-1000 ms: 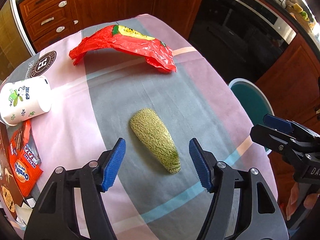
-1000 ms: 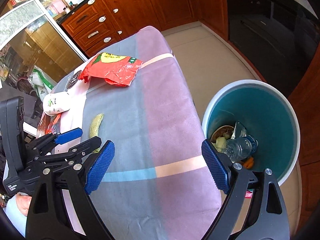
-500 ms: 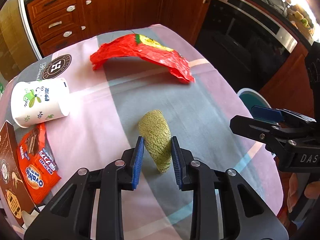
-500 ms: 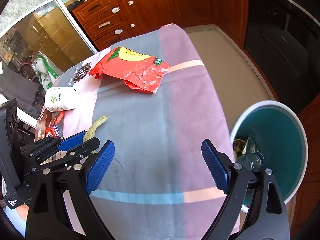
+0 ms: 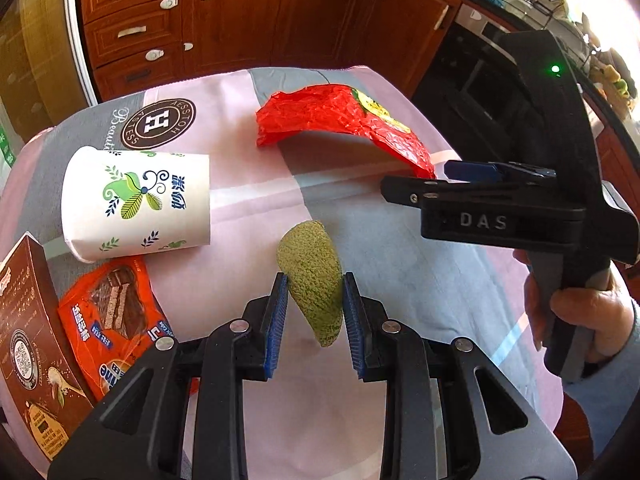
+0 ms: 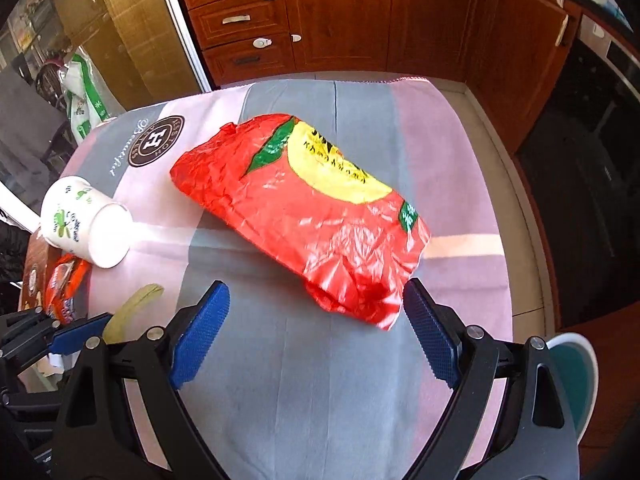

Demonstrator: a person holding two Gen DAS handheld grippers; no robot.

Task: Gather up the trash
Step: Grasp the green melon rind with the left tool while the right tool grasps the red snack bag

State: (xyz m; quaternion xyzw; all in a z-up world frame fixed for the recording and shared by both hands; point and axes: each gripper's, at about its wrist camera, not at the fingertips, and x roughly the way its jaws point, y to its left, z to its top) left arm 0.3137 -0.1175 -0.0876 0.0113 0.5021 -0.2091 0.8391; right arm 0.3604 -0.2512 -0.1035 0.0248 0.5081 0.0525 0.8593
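My left gripper [image 5: 314, 312] is shut on a green melon rind [image 5: 314, 280] and holds it lifted above the tablecloth; the rind also shows in the right wrist view [image 6: 134, 306]. My right gripper [image 6: 316, 332] is open and empty, its fingers just short of the near end of a crumpled red plastic bag [image 6: 312, 216], which also shows in the left wrist view [image 5: 344, 118]. A white paper cup [image 5: 136, 204] lies on its side at the left. An orange snack wrapper [image 5: 116, 320] lies below the cup.
A brown box [image 5: 32, 352] stands at the table's left edge. A teal trash bin [image 6: 576, 372] stands on the floor off the table's right side. Wooden cabinets [image 6: 340, 12] and a dark oven [image 6: 600, 92] lie beyond the table [image 6: 320, 392].
My left gripper closed on the melon rind and lifted it. My right gripper swung from the bin toward the red bag and now faces it closely, still open.
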